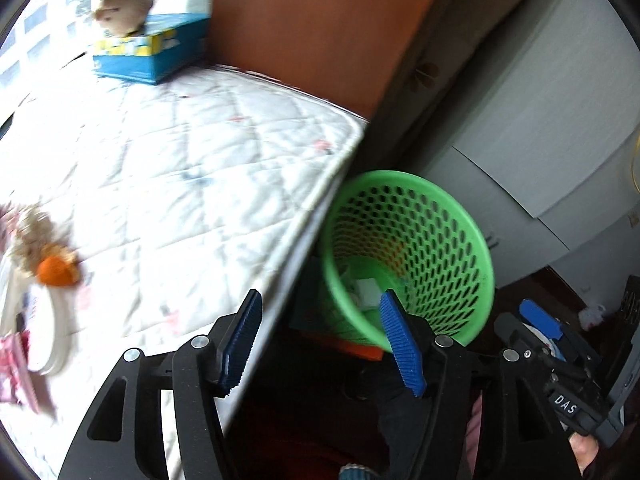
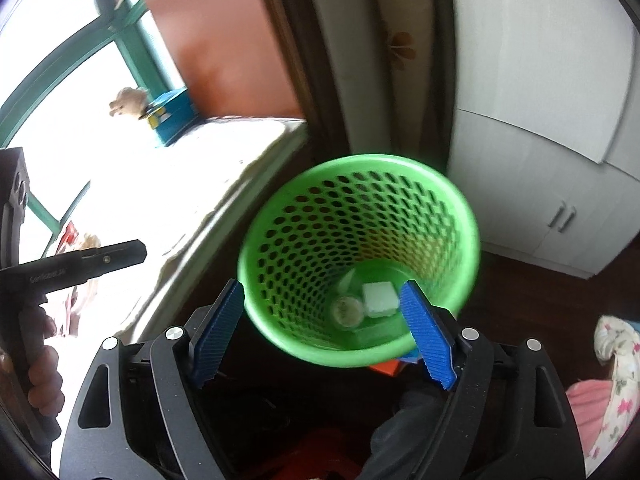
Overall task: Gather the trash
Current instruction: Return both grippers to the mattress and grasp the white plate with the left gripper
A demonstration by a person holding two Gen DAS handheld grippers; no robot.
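Both tools sit over the green mesh wastebasket, which stands on the floor tight against the mattress edge. The right tool has its blue pads set wide with nothing between them, mouth aimed down into the basket. The left tool is parted about half-way, also empty, straddling the mattress edge and the basket rim.

Inside the basket: a white block and a round capped item lie on the bottom, with paler scraps beside them. Judgement: a drop-off is done and the step in hand is going for more trash.

What remains appears to lie on the mattress at the left wrist view's left edge: a crumpled tan wad with an orange piece, a white container and a pink wrapper, all blurred. The next move calls for swinging the left tool towards that cluster, jaws wide enough to take the wad.

Around: a blue carton with a plush toy on it at the far mattress end, not obviously trash; a white cabinet behind the basket; flowered cloth at the right. The mattress edge stands between basket and cluster, so the tool must clear it.
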